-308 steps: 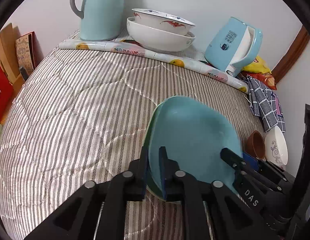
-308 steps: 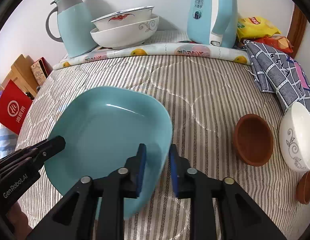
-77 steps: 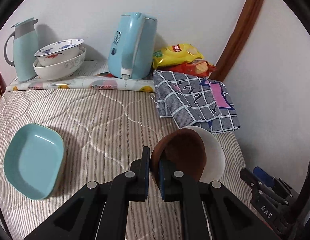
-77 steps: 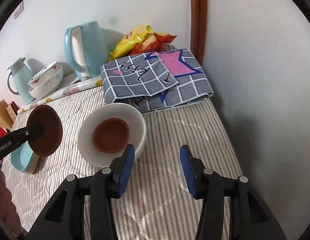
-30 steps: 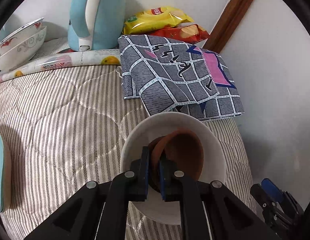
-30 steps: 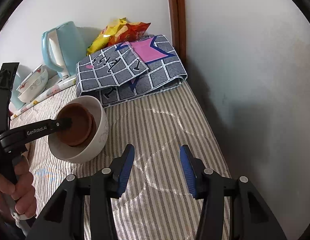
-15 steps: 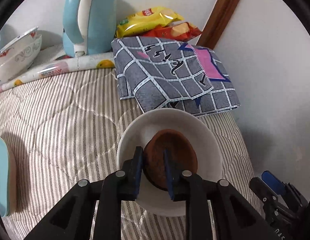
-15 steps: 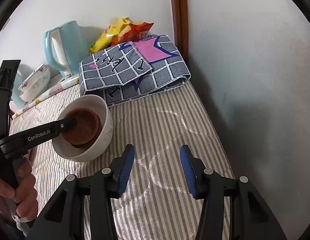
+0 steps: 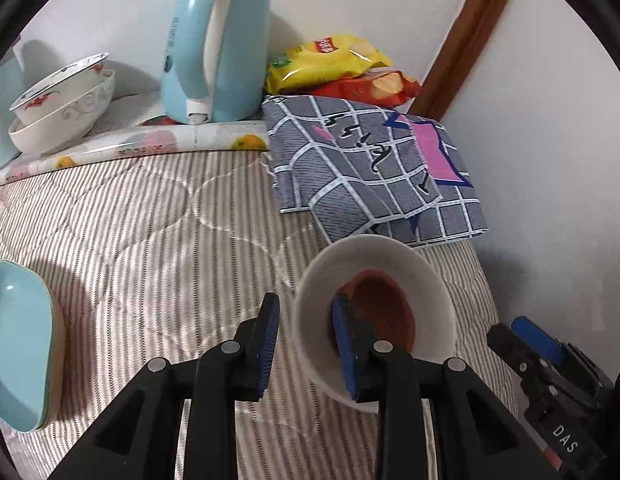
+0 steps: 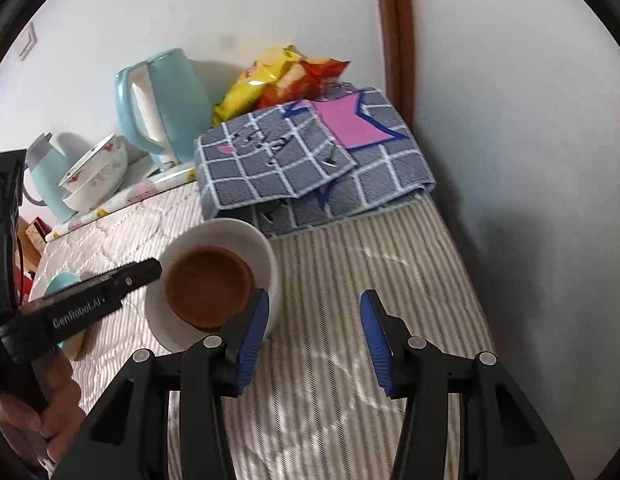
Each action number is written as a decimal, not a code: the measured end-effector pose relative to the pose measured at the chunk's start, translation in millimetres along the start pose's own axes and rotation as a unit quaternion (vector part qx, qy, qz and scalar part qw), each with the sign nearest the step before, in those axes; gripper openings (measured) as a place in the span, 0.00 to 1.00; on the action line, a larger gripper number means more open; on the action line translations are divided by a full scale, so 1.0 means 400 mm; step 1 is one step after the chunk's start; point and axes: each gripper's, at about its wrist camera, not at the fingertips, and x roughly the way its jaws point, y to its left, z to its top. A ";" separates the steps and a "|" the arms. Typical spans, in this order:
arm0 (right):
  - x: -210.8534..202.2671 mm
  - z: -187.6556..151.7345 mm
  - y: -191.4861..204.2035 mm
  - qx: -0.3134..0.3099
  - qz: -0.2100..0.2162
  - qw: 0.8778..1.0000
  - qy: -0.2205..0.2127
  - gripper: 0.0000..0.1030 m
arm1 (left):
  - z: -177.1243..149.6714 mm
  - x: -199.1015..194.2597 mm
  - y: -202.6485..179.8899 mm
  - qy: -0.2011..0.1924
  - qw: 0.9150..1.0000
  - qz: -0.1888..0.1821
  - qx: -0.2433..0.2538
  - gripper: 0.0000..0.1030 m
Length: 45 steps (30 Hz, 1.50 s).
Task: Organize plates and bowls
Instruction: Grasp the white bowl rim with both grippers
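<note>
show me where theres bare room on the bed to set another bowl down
The widest bare patch of striped quilt lies between the teal plates and the white bowl holding the brown bowls. A narrower strip runs between the white bowl and the wall. The back is crowded: kettle, stacked bowls, checked cloth.

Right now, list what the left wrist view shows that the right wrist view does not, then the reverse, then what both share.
Only the left wrist view: the full inside of the light blue plate at the left edge, and the left gripper from behind, its jaws opening, pressing on nothing.

Only the right wrist view: a hand on the left gripper's handle, and the right gripper open over bare striped mattress.

Both: brown bowl nested in white bowl, blue kettle, checked cloth, snack bags.
</note>
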 end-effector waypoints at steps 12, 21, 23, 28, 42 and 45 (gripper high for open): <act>0.135 0.010 0.065 -0.024 -0.018 0.998 0.060 0.26 | -0.012 0.059 0.014 0.035 0.999 0.004 0.008 0.26; 0.180 0.016 0.092 -0.047 -0.059 0.994 0.084 0.26 | -0.006 0.092 0.014 0.048 0.999 0.008 0.022 0.26; 0.190 0.017 0.092 -0.046 -0.061 0.993 0.093 0.26 | -0.005 0.101 0.012 0.052 0.998 0.007 0.026 0.26; 0.198 0.016 0.084 -0.047 -0.064 0.992 0.098 0.29 | -0.007 0.123 0.012 0.060 0.998 0.006 0.030 0.27; 0.198 0.017 0.060 -0.031 -0.051 0.994 0.092 0.44 | -0.009 0.128 0.015 0.033 0.999 -0.001 0.025 0.26; 0.196 0.014 0.059 -0.026 -0.048 0.995 0.083 0.44 | -0.007 0.130 0.024 0.035 0.999 -0.012 0.015 0.24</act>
